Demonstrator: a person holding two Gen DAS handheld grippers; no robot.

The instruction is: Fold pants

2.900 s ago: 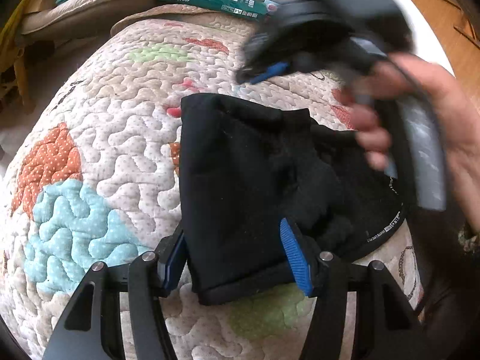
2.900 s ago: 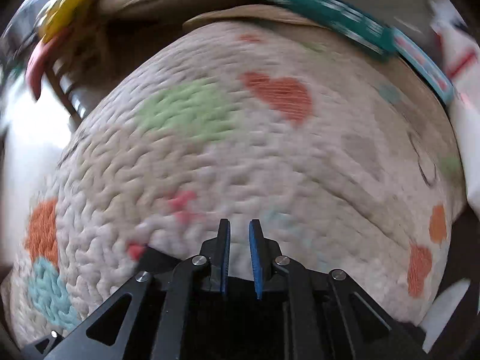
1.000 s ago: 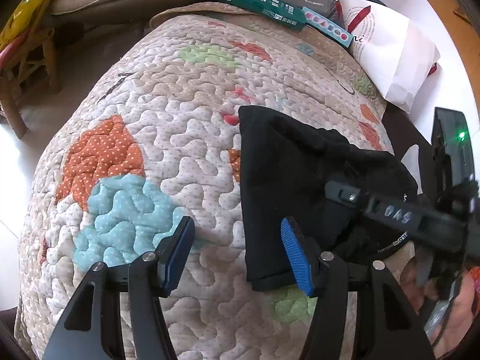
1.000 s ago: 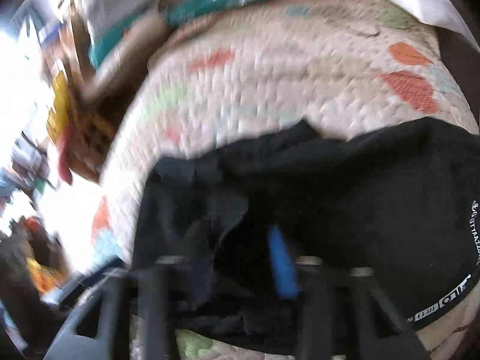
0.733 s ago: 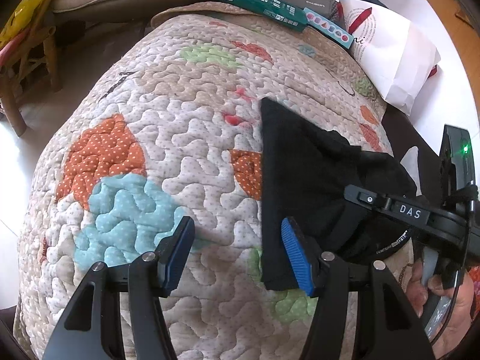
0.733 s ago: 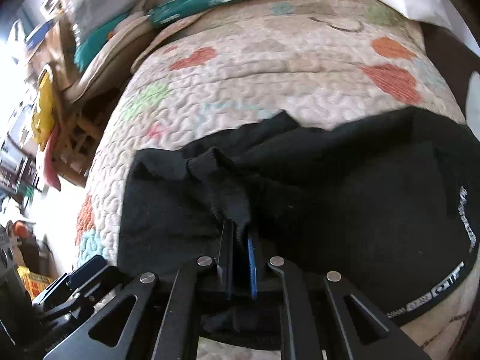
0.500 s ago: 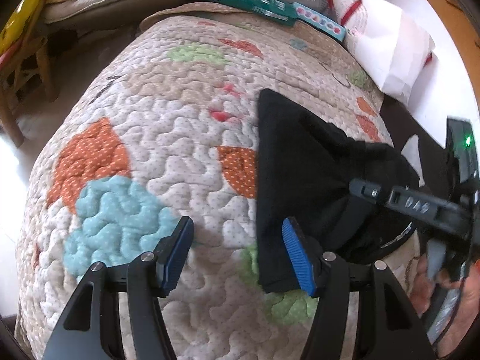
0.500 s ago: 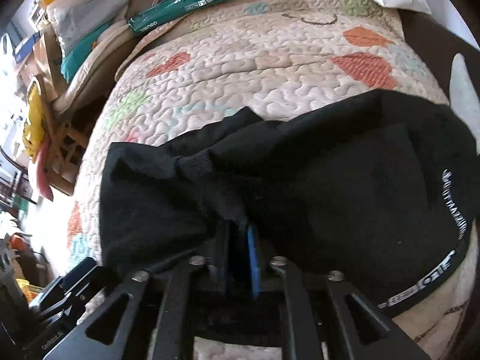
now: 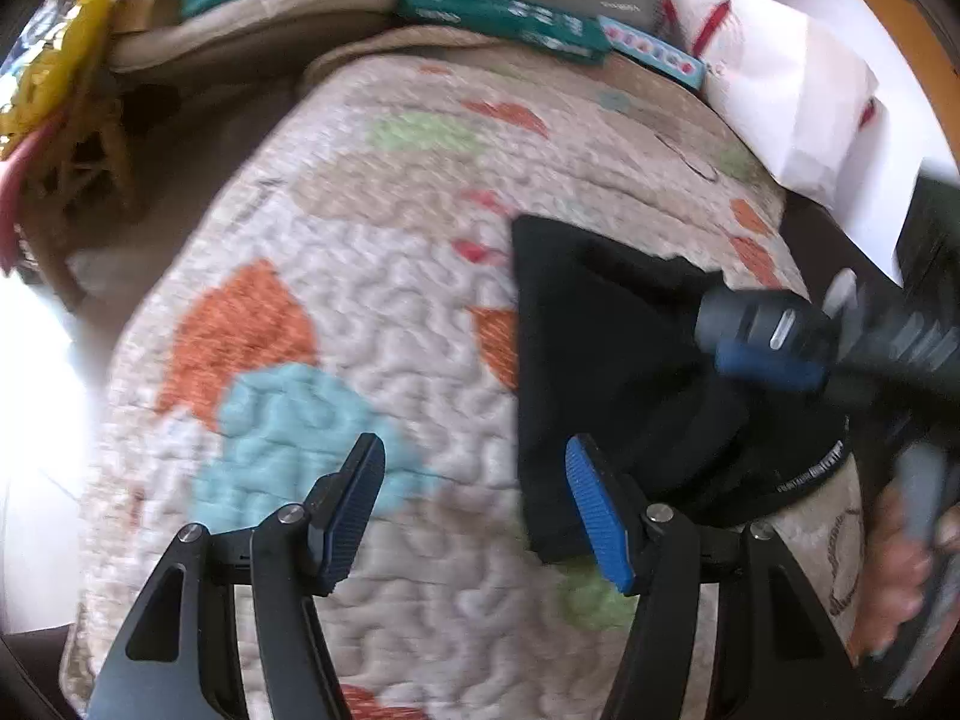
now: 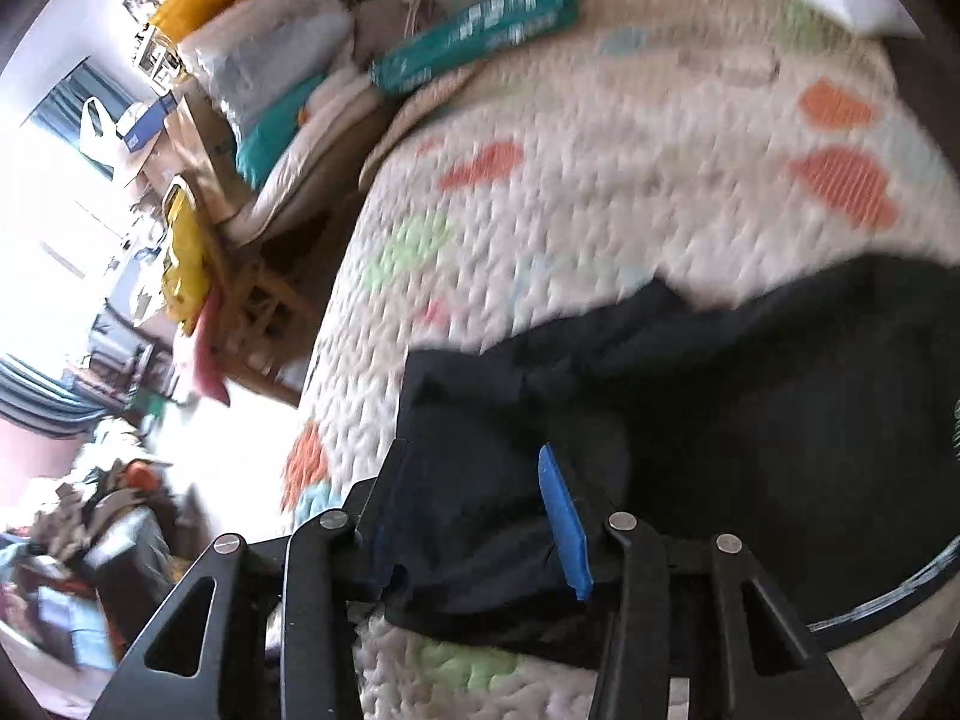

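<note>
The black pants [image 9: 606, 360] lie folded in a compact bundle on the quilted cover [image 9: 360, 312]. My left gripper [image 9: 474, 504] is open and empty, just left of the bundle's near corner, its right finger at the fabric edge. My right gripper [image 9: 762, 354] shows blurred over the bundle's right part. In the right wrist view the right gripper [image 10: 474, 510] is open above the pants [image 10: 750, 420], and holds no fabric.
The quilt has orange, blue and green patches. A teal box [image 9: 498, 18] and a white paper bag [image 9: 780, 90] lie at the far edge. A wooden chair [image 10: 258, 300] with piled cushions stands to the left of the quilt.
My right gripper has opened and let go of the black fabric it pinched, then lifted. The pants bundle was dragged right earlier. My left gripper stayed open.
</note>
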